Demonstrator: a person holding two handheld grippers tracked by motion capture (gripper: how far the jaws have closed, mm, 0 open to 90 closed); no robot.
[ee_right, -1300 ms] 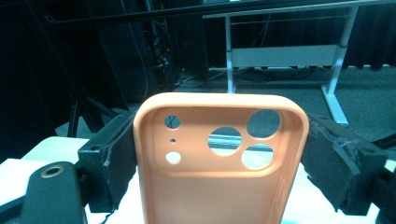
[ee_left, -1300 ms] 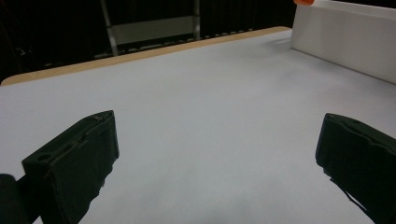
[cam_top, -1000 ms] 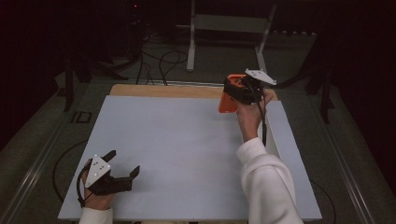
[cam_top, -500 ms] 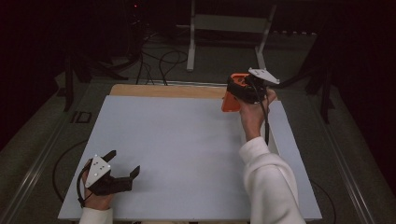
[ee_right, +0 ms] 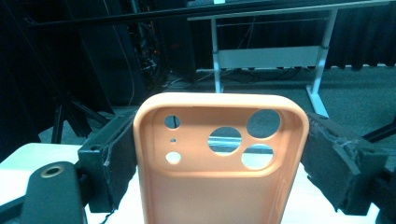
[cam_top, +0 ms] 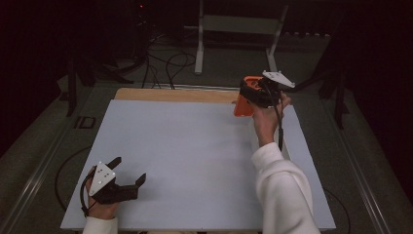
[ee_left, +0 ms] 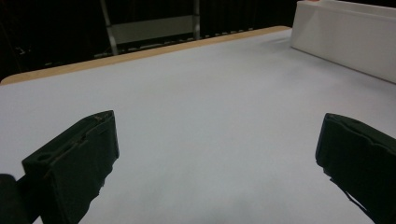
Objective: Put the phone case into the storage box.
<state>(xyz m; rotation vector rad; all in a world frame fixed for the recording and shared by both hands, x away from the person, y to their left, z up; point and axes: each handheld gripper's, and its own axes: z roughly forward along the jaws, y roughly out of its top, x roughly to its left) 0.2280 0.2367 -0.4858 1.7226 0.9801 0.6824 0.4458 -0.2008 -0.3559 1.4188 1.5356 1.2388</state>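
Note:
An orange phone case (ee_right: 219,182) with camera cut-outs stands upright between the black jaws of my right gripper (ee_right: 224,156), which press on its two long edges. From above, the right gripper (cam_top: 252,95) holds the case (cam_top: 240,106) in the air over the far right part of the pale table sheet (cam_top: 195,146). My left gripper (cam_top: 129,169) rests low at the near left corner of the sheet. Its jaws stand wide apart with nothing between them, which the left gripper view (ee_left: 215,172) confirms.
A white box (ee_left: 345,37) sits on the sheet toward the right side. A wooden strip (cam_top: 170,95) borders the table's far edge. Beyond it stand a desk frame (cam_top: 234,34) and cables on the dark floor.
The right gripper has drifted slightly to the right with the orange case still in it. The left gripper has stayed put.

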